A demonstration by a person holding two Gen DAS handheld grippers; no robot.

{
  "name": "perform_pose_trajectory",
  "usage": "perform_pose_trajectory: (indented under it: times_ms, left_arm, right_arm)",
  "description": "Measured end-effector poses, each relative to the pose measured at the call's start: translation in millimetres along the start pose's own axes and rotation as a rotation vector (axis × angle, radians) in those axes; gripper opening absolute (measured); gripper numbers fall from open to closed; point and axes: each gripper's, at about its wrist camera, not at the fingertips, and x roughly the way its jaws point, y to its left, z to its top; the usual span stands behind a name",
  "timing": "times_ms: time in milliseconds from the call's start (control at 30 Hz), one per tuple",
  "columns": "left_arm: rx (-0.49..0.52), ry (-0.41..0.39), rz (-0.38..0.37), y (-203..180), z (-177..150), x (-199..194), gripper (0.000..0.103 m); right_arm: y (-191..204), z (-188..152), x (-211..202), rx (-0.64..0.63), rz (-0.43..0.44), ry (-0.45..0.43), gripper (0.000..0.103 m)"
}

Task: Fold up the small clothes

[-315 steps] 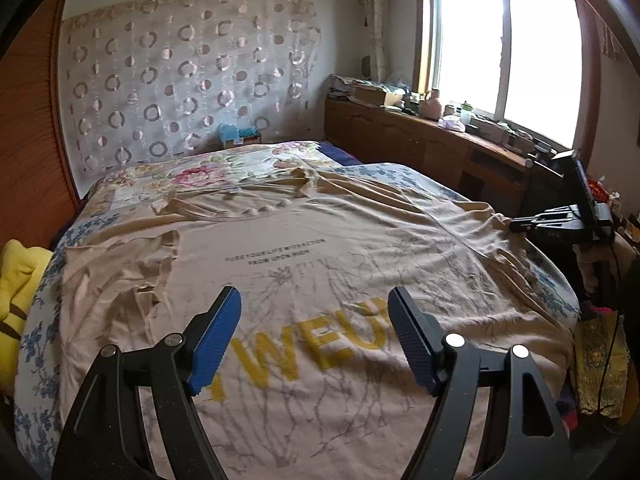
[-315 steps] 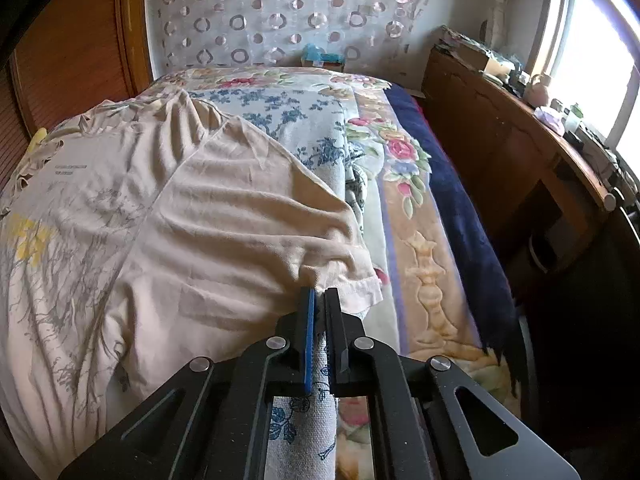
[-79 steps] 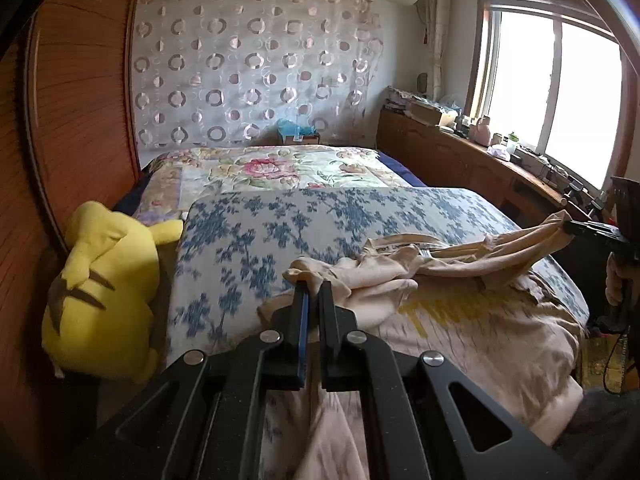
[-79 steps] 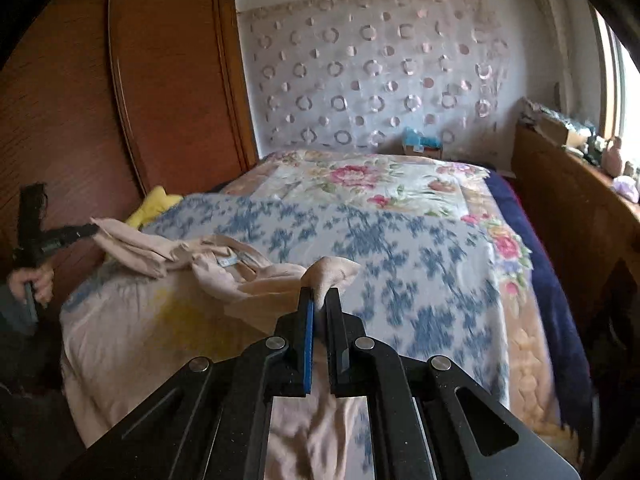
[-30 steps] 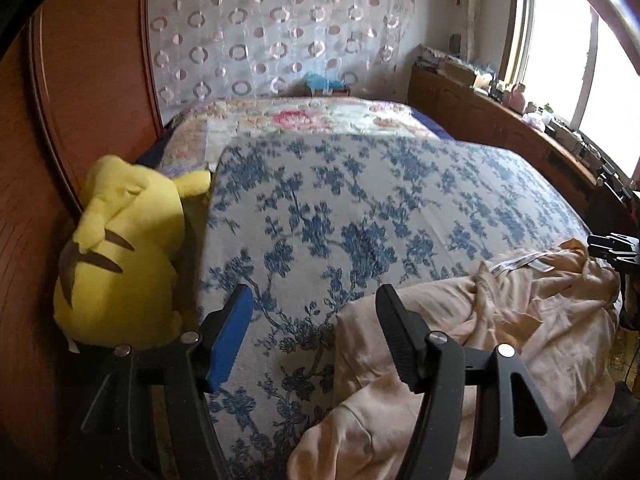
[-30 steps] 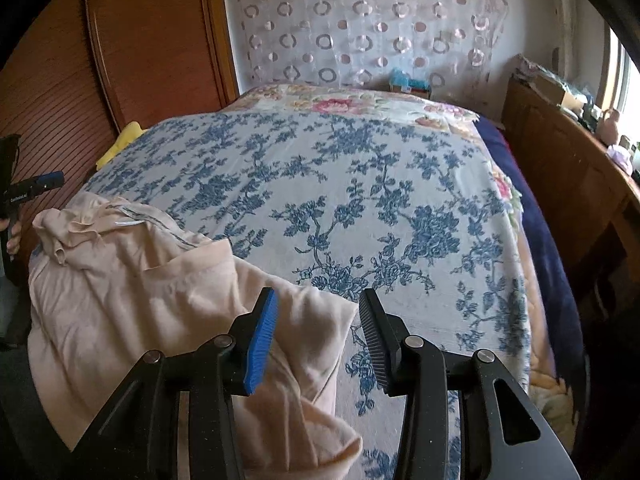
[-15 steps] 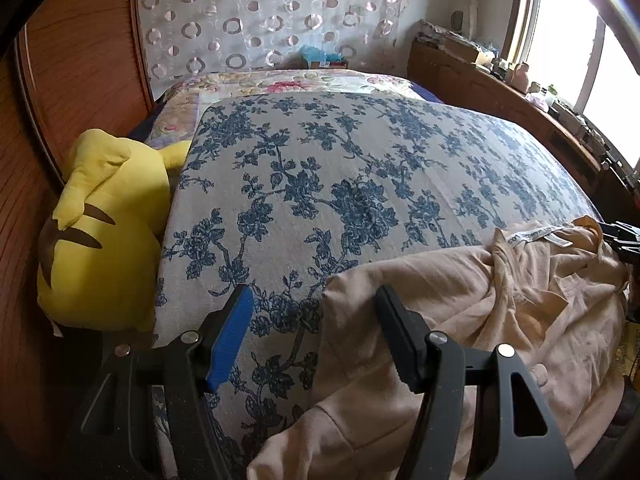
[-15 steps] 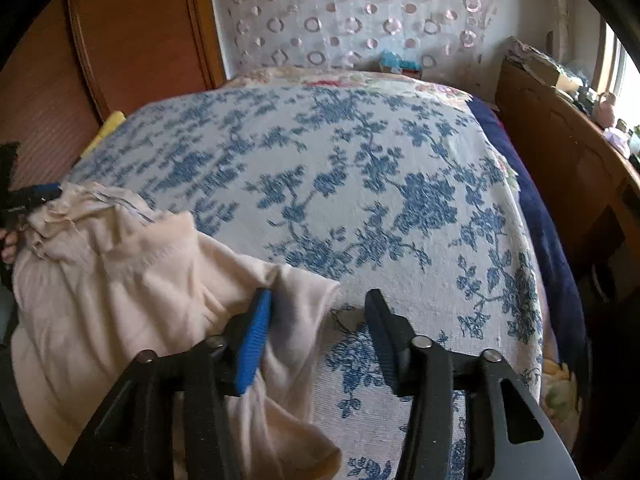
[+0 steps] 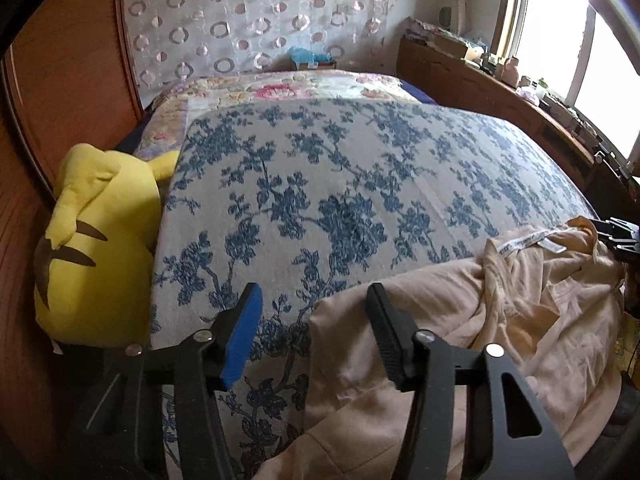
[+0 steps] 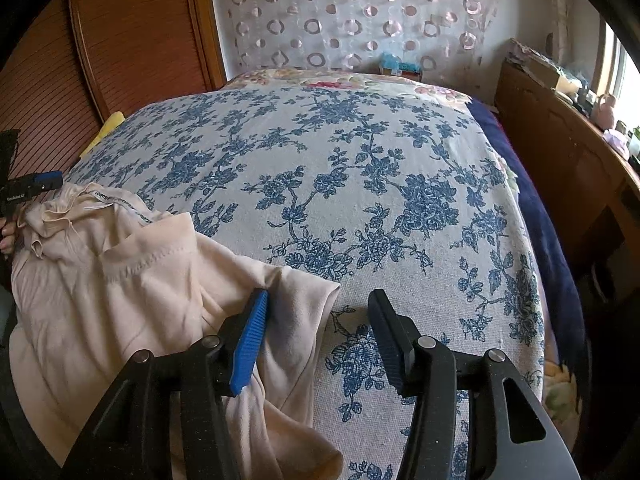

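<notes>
A beige T-shirt (image 9: 500, 320) lies doubled over and rumpled at the near edge of the bed, its neck label showing. My left gripper (image 9: 314, 292) hovers over the shirt's left corner. Its jaws are closing with the shirt's edge between them, and the pads do not press on it. My right gripper (image 10: 319, 296) is open over the shirt's (image 10: 120, 280) right corner, which lies between the jaws beside the blue pad (image 10: 250, 340). Each gripper also shows at the edge of the other's view: the right gripper (image 9: 618, 234) and the left gripper (image 10: 32, 186), held by a hand (image 10: 7, 236).
The blue floral bedspread (image 10: 380, 180) stretches bare beyond the shirt. A yellow plush toy (image 9: 92, 240) sits at the bed's left side against a wooden wardrobe (image 10: 140, 40). A cluttered wooden cabinet (image 9: 480, 80) runs under the window on the right.
Both grippers, earlier shut on the shirt's corners, pulled it over onto itself and let go. In the last second the left jaws narrowed and the right jaws widened slightly.
</notes>
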Motion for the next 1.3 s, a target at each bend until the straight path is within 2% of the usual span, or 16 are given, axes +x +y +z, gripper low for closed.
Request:
perform_pose_trajectory:
  times_ms: [167, 233, 267, 300, 333, 367, 400, 433, 500, 667, 733, 967, 1167, 1300]
  left_arm:
    - [0.003, 0.025, -0.015, 0, -6, 4, 0.048]
    - [0.003, 0.027, -0.032, -2, -7, 2, 0.041]
    - [0.004, 0.028, -0.045, -4, -8, 2, 0.033]
    - [0.007, 0.028, -0.053, -5, -9, 1, 0.025]
    - [0.008, 0.026, -0.063, -7, -11, 0, 0.02]
    - [0.006, 0.02, -0.062, -8, -11, -1, 0.01]
    - [0.008, 0.009, -0.061, -10, -13, -3, 0.008]
    - [0.01, 0.0, -0.057, -11, -14, -5, 0.007]
    - [-0.002, -0.028, -0.064, -13, -15, -17, 0.006]
    - [-0.017, -0.178, -0.091, -20, -8, -77, 0.006]
    - [-0.018, -0.24, -0.089, -25, -3, -102, 0.006]
    - [-0.008, -0.471, -0.104, -38, 30, -188, 0.006]
    - [0.033, -0.696, -0.056, -45, 75, -279, 0.006]
    - [0.045, -0.818, -0.018, -44, 94, -330, 0.006]
  right_arm:
    - [3, 1, 0, -0.02, 0.036, 0.009, 0.053]
    - [5, 1, 1, -0.029, 0.052, 0.012, 0.053]
    - [6, 2, 2, -0.033, 0.056, 0.013, 0.053]
    - [8, 2, 2, -0.039, 0.063, 0.013, 0.05]
    - [9, 2, 2, -0.047, 0.077, 0.013, 0.041]
    - [11, 2, 2, -0.054, 0.09, 0.015, 0.031]
    - [12, 1, 2, -0.059, 0.09, 0.016, 0.025]
    - [13, 1, 2, -0.066, 0.1, 0.017, 0.012]
    - [13, 0, -2, -0.069, 0.117, 0.005, 0.009]
    - [16, 4, -38, -0.072, 0.138, -0.082, 0.008]
    - [24, 10, -62, -0.114, 0.112, -0.121, 0.008]
    - [39, 39, -154, -0.174, 0.117, -0.312, 0.007]
    - [43, 73, -248, -0.219, 0.097, -0.502, 0.007]
    - [47, 93, -309, -0.252, 0.082, -0.617, 0.007]
